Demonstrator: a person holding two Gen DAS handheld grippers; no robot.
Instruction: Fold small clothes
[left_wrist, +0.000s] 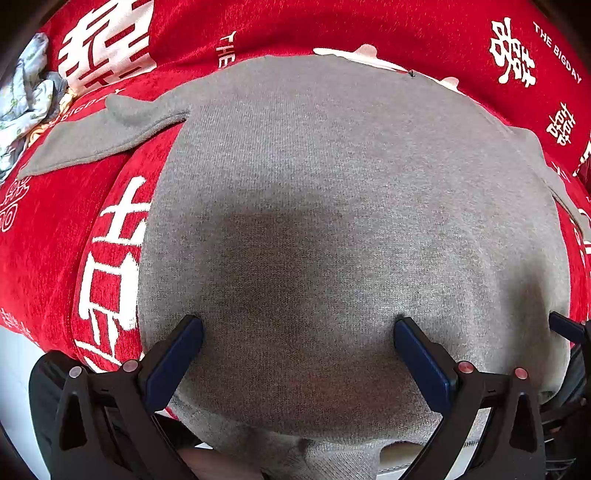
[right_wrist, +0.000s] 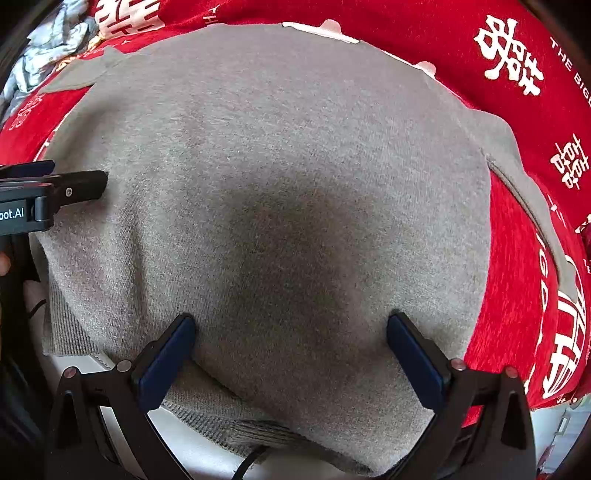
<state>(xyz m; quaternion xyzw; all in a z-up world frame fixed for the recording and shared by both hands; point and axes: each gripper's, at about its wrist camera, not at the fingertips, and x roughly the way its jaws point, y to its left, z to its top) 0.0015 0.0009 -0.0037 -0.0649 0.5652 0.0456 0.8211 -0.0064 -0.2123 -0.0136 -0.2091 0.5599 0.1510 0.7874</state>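
red cloth with white characters covered the surface under a grey knit top. both the left gripper and right gripper hovered low in frame, jaws spread, pinching nothing

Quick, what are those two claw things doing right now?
Left gripper: open, over the grey knitted garment, holding nothing.
Right gripper: open, also empty.

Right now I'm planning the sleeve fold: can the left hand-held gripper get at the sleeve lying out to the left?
Probably yes. The left hand-held gripper is open over the sweater, and nothing covers the sleeve.
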